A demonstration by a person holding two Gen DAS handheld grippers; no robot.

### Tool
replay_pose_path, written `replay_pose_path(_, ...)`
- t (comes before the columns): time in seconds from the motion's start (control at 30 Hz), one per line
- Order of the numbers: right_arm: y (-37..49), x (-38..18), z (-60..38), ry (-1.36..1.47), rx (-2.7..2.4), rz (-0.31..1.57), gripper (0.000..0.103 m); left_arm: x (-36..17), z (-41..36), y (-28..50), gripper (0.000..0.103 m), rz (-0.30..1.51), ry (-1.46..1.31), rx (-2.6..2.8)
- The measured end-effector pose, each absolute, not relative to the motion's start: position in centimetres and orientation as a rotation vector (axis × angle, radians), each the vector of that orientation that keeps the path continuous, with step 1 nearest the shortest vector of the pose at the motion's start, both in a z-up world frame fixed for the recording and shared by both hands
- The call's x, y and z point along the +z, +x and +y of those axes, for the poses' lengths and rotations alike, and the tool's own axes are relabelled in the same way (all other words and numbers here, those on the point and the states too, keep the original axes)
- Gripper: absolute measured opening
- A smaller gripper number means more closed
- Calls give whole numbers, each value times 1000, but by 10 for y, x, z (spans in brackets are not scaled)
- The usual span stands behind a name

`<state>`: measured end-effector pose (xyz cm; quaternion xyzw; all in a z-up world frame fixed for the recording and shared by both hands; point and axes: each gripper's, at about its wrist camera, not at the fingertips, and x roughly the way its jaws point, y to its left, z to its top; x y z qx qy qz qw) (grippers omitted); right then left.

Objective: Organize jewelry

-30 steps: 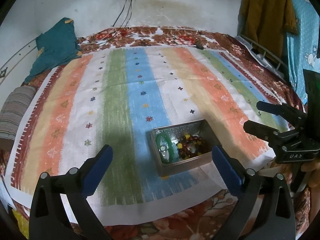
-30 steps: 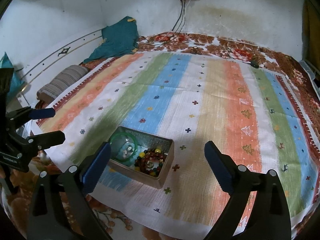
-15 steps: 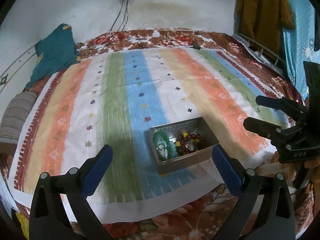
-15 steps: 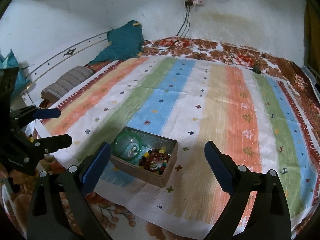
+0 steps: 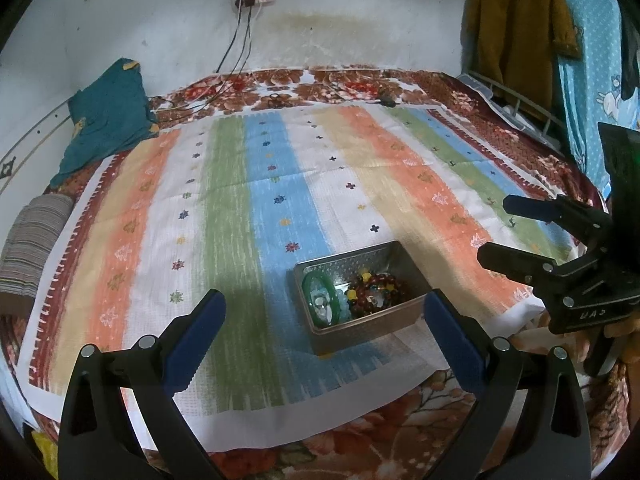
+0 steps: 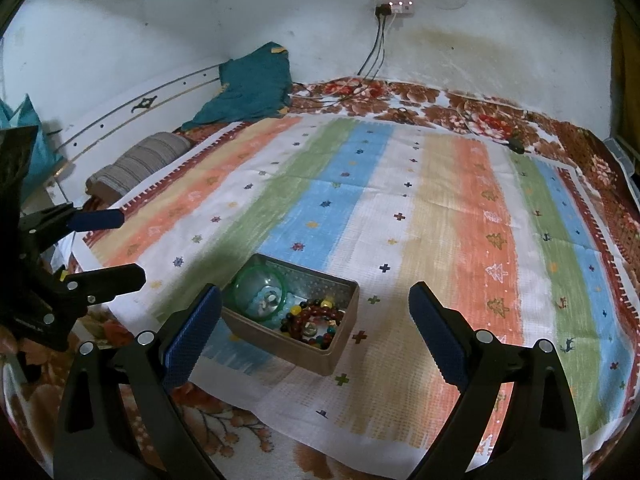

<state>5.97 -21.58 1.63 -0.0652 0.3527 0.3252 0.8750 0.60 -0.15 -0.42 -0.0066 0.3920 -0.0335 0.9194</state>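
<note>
Tin (image 5: 362, 326), cloth's near edge: 1 green bangle (image 5: 320, 300), rigid, slippery; I'd pinch its rim. Beaded bracelets (image 5: 378, 294), limp. My left gripper (image 5: 324, 320) and right gripper (image 6: 314, 312) gape, empty.

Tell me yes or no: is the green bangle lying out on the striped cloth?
No, the green bangle sits inside the metal tin, next to the beaded bracelets, not on the striped cloth.
</note>
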Motion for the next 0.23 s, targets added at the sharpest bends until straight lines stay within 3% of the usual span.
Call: replay_pose_path(0.23,58,18,-218,-127,672,722,95,-2,-1,7,97,799,-35,-75)
